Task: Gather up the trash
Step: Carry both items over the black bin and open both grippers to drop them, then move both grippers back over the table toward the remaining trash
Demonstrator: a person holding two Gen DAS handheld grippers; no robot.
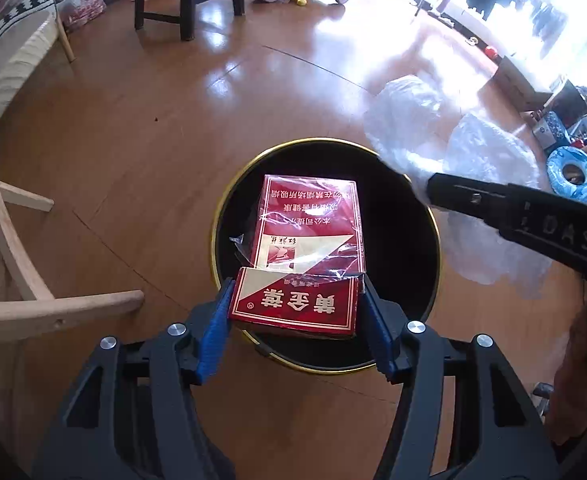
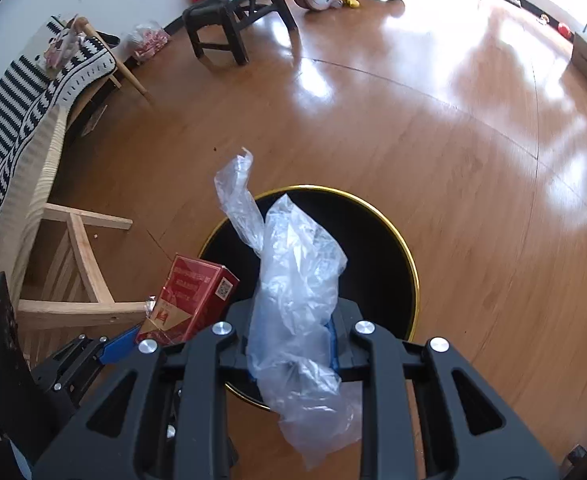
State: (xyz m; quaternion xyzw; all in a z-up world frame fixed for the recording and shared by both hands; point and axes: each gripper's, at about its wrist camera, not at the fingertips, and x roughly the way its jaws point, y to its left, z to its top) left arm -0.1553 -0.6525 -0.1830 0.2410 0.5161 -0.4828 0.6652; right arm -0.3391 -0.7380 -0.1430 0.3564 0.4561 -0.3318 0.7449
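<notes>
Left gripper (image 1: 297, 300): black linkage arms, silver round screws, blue ribbed pads. Right gripper (image 2: 293, 332): same black frame; white "DAS" lettering on finger.

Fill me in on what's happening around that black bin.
A person is collecting trash with a handheld gripper in each hand. The left gripper is clamped on a red cigarette box, and the right gripper pinches a crumpled clear plastic bag. Both hang over the open gold-rimmed black bin on the wooden floor; nothing is released yet.
</notes>
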